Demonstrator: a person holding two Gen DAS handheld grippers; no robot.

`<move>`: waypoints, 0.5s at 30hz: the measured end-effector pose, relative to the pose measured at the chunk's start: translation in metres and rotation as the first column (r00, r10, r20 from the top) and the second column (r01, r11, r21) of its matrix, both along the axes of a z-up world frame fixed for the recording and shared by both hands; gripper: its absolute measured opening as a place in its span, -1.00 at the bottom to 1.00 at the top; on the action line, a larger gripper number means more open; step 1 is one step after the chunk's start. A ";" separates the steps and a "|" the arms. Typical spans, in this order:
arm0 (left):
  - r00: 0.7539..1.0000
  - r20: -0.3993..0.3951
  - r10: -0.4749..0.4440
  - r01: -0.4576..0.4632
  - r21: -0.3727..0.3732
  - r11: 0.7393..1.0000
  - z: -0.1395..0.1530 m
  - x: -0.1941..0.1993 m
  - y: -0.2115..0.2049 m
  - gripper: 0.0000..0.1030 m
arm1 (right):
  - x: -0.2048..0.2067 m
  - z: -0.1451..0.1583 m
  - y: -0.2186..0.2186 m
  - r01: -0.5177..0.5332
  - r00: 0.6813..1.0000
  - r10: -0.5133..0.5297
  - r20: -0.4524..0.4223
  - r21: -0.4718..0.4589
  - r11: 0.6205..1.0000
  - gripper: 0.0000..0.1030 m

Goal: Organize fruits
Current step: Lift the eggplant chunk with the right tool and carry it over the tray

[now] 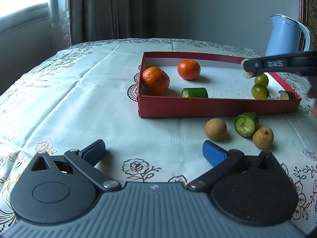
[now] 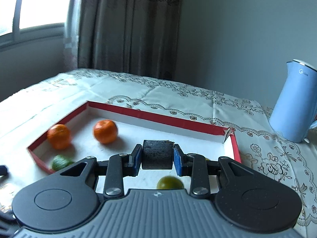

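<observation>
The right gripper (image 2: 157, 156) has its blue pads clamped on a dark chunk (image 2: 156, 153), a short cylinder whose long axis runs across the frame from pad to pad. It is held in the air above the red tray (image 2: 158, 117), at the centre of the right wrist view, with the gripper tilted downward. A green fruit (image 2: 169, 182) lies just below it.

The left gripper (image 1: 153, 152) stands wide open and holds nothing, low over the tablecloth (image 1: 79, 99) in the lower part of its view and angled down toward it.

The left wrist view alone shows the right gripper from the side at the right edge, the chunk's pale cut end (image 1: 247, 74) peeking out. It also shows two brown longans (image 1: 215, 129), a cucumber piece (image 1: 246, 124) lying outside the tray and tilted with its cut face toward the camera, and another dark slice (image 1: 286, 95) in the tray's near right corner.

Both views show two tangerines (image 1: 155, 80) at the tray's left end and the blue kettle (image 2: 293, 103) at the right.
</observation>
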State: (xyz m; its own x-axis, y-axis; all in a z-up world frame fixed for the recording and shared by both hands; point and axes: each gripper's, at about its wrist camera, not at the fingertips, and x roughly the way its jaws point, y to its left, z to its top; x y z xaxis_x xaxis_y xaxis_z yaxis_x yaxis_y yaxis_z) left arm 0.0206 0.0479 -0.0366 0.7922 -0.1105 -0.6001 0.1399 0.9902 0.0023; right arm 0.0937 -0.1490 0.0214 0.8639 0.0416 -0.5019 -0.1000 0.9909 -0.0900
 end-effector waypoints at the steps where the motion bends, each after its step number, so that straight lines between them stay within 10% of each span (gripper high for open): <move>1: 1.000 0.000 0.000 0.000 0.000 1.000 0.000 0.000 0.000 1.00 | 0.006 -0.002 0.000 0.003 1.000 -0.003 -0.014 -0.001 1.000 -0.37; 15: 1.000 0.000 0.000 0.000 -0.001 1.000 0.000 0.000 0.000 1.00 | 0.042 -0.021 -0.004 0.049 0.992 -0.049 -0.118 0.002 0.999 -0.38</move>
State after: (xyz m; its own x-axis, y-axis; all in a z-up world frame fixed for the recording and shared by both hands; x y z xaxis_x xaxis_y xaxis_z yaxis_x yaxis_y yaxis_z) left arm 0.0206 0.0482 -0.0368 0.7925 -0.1112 -0.5996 0.1403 0.9901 0.0018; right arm 0.1356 -0.1529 0.0005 0.7998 0.0033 -0.6003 -0.0610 0.9953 -0.0758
